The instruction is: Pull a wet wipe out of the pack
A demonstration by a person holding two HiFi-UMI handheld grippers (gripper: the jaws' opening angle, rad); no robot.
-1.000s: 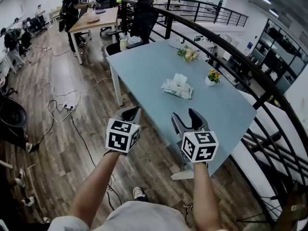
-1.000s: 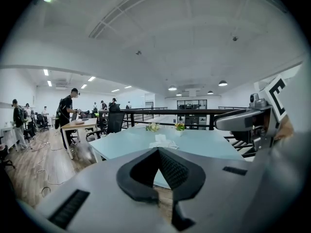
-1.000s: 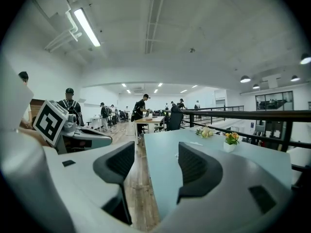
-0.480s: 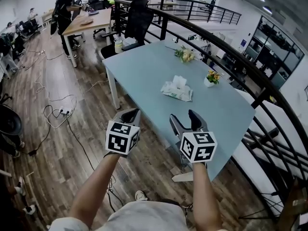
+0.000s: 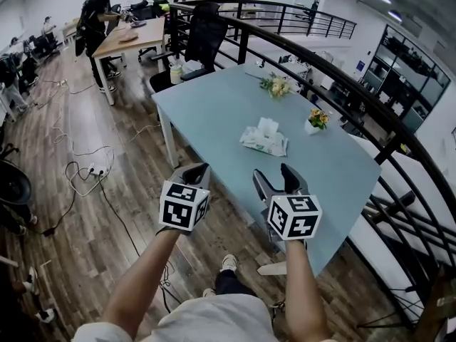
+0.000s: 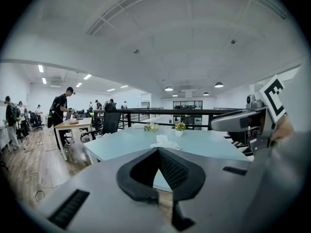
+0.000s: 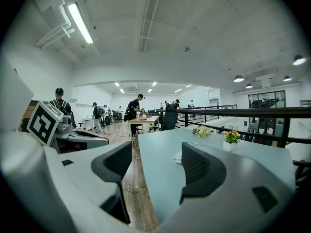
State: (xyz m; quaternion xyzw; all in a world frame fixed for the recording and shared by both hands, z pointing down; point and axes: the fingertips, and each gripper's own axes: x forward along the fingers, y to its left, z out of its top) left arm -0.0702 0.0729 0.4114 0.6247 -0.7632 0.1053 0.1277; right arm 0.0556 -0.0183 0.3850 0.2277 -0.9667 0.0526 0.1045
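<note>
Right tool: its jaws have just been opening and now stand wide apart. In the right gripper view the right tool has only the pale blue-grey rectangular table showing through the gap, with nothing between the pads. Left tool: jaw tips together and empty. The left gripper view confirms it, with the tips of the left tool meeting and no thing clamped.

The soft white-and-green wet wipe pack lies flat near the middle of the table, with a white wipe sticking up from its top opening. The pack is well apart from both tools, which hover at the table's near edge. It is also seen small in the left gripper view and partly behind the right jaw in the right gripper view.

Otherwise little has changed since a second ago: both tools sit in much the same spot in the head view, and the pack is untouched in the same place. A small white pot of orange flowers and a loose flower bunch sit farther back, clear of the reach path.

Judgement: this is the approach phase and no pull has started. The opened right tool suggests it is being readied to pinch the raised wipe, and the closed left tool could press the pack down. Both still need to reach forward over the table.
</note>
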